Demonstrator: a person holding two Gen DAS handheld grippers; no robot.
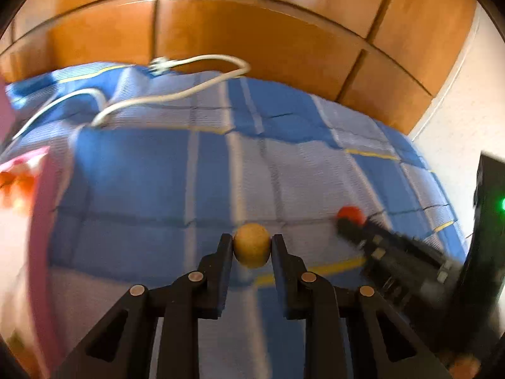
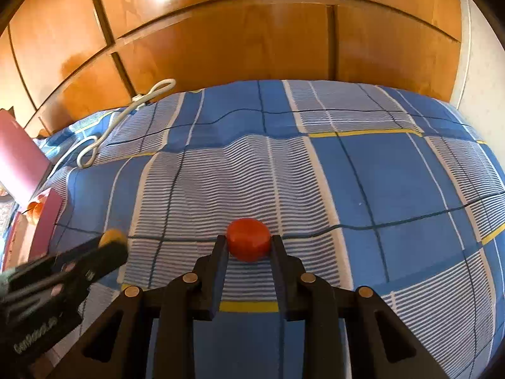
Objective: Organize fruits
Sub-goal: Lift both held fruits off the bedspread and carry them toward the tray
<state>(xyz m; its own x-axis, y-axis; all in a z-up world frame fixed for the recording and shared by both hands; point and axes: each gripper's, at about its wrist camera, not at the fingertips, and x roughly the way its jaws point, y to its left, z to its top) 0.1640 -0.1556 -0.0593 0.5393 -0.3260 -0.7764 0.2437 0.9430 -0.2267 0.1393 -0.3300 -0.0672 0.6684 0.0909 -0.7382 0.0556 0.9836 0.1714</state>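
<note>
A round tan fruit [image 1: 252, 245] sits pinched over the blue checked bed [image 2: 394, 170]; a squat red fruit [image 2: 249, 239], likewise pinched, lies nearby.

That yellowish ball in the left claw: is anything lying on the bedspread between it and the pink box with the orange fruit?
Nothing visible does. The left claw is shut on the yellowish ball, and the checked bedspread between it and the pink box looks bare. The white cable lies farther back, off that path.
</note>
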